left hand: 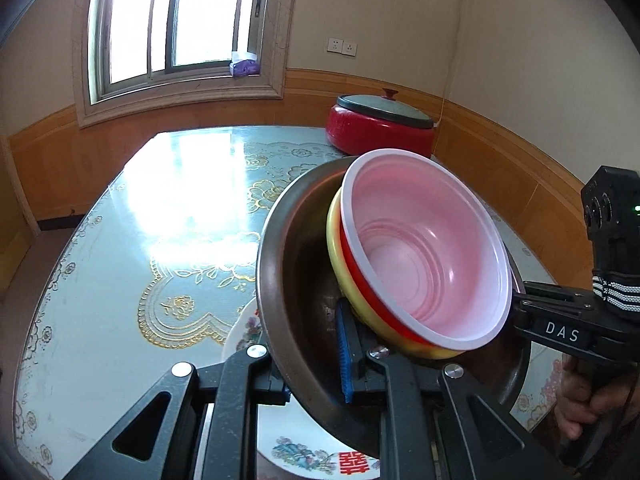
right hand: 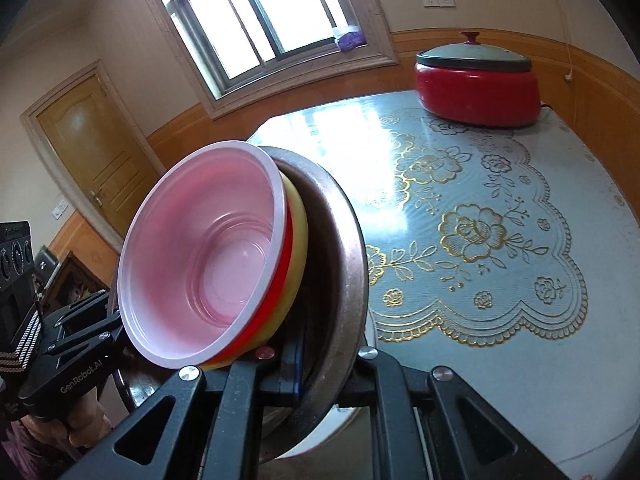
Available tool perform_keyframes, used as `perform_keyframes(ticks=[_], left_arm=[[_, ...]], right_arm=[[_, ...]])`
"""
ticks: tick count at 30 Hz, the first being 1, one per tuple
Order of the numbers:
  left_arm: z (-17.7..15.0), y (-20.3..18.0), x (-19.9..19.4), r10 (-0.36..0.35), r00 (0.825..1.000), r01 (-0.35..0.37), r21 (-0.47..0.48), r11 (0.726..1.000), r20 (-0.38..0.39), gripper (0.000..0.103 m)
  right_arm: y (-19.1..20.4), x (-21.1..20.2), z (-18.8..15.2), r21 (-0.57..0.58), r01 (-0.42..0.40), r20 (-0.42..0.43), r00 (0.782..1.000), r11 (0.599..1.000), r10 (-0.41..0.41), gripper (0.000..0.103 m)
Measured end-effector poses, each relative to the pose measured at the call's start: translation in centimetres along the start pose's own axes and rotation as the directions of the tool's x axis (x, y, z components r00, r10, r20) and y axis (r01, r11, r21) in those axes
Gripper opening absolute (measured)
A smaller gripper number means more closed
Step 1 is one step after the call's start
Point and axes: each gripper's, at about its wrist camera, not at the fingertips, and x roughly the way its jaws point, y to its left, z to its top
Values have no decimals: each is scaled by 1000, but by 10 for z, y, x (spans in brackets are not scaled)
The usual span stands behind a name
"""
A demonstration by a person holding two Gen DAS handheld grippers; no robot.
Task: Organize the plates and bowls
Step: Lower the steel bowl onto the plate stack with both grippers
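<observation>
Three bowls sit nested in my view, tilted up off the table: a dark metal bowl outermost, a yellow bowl inside it, and a red bowl with a pale pink inside innermost, holding nothing. My left gripper is clamped on the metal bowl's near rim, one blue-padded finger inside the wall and the other outside. My right gripper grips the opposite rim the same way, fingers closed across the wall. Below the stack, a white plate with a floral print lies flat on the patterned tablecloth. At the table's far corner stands a red pot under a dark lid.
</observation>
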Motion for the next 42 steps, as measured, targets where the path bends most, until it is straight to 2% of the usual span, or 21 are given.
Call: perform_keyframes(ticks=[5, 10, 12, 14, 18, 22, 25, 27, 30, 35, 38, 42], left_arm=[[-19, 14, -6, 11, 999, -12, -41, 999, -35, 15], [-35, 20, 3, 16, 996, -21, -64, 998, -89, 13], [-38, 25, 8, -12, 994, 3, -82, 997, -108, 13], [-38, 30, 12, -43, 991, 33, -89, 996, -123, 13], [-32, 38, 25, -75, 985, 70, -42, 997, -153, 13], [-31, 50, 42, -161, 961, 163, -11, 987, -224, 12], [-36, 51, 53, -185, 946, 202, 36, 979, -266, 13], [-37, 54, 54, -225, 936, 247, 51, 968, -271, 13], [-33, 57, 56, -253, 929, 287, 97, 953, -269, 14], [-25, 56, 61, -263, 928, 310, 155, 938, -266, 14], [-24, 60, 61, -277, 923, 329, 172, 929, -267, 15], [-22, 64, 61, -299, 917, 349, 167, 922, -262, 18]], right_arm=[[-2, 15, -4, 28, -95, -86, 991, 995, 98, 9], [2, 26, -17, 27, -80, -129, 988, 996, 83, 9], [3, 26, -19, 35, -72, -131, 988, 997, 76, 9], [4, 26, -18, 44, -49, -124, 991, 998, 54, 9], [9, 35, -22, 84, 12, -122, 993, 996, -1, 9], [14, 41, -28, 162, 111, -112, 989, 981, -93, 9], [18, 45, -34, 211, 197, -117, 977, 957, -176, 9], [18, 45, -39, 236, 259, -117, 964, 937, -237, 9], [14, 42, -48, 310, 259, -93, 966, 915, -241, 9], [18, 42, -58, 374, 272, -49, 961, 887, -274, 9], [22, 41, -63, 404, 280, -38, 956, 871, -290, 8], [29, 41, -63, 395, 325, -40, 940, 859, -338, 8]])
